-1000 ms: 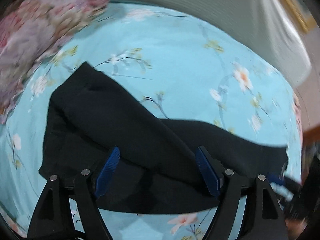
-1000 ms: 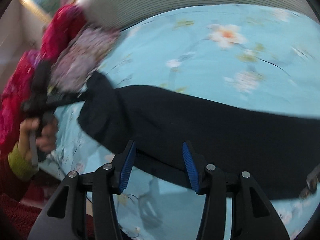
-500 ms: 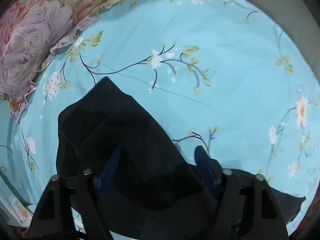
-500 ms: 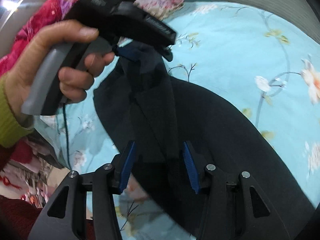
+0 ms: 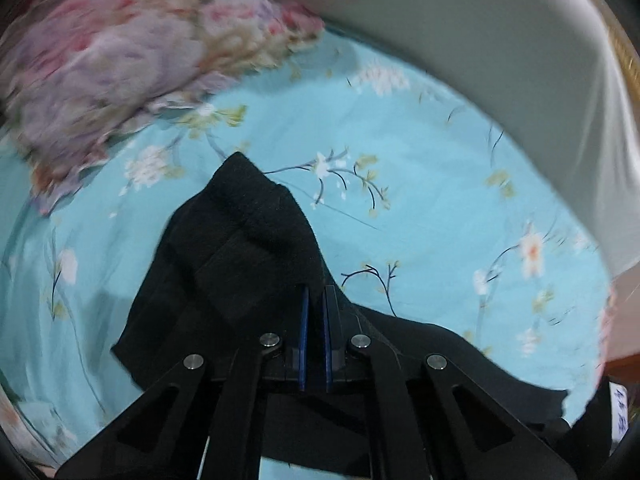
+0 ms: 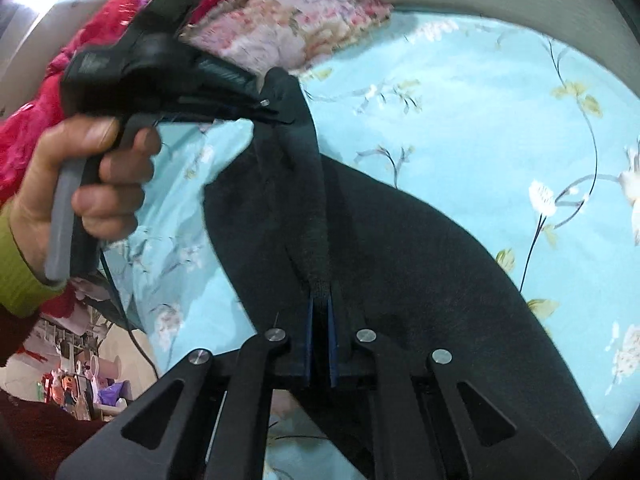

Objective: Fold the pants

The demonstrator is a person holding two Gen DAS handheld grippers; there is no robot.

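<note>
Black pants (image 5: 248, 248) lie on a light blue flowered bedsheet (image 5: 420, 168). My left gripper (image 5: 315, 292) is shut on a raised fold of the pants at their waistband end. In the right wrist view the pants (image 6: 420, 248) spread to the right, and my right gripper (image 6: 320, 304) is shut on the same thick band of cloth. The left gripper (image 6: 280, 114) shows there too, held by a hand at upper left, pinching the band's far corner. The band runs taut between both grippers, lifted off the sheet.
A pink and lilac flowered pillow (image 5: 132, 60) lies at the back left of the bed. A grey-white headboard or wall (image 5: 500, 40) runs behind. A red quilt (image 6: 44, 96) sits left of the bed. The bed's edge and room clutter (image 6: 72, 376) show lower left.
Both grippers have closed from open onto the pants' band. The left gripper has lifted its end up and back toward the pillow, and the cloth has risen off the sheet.
</note>
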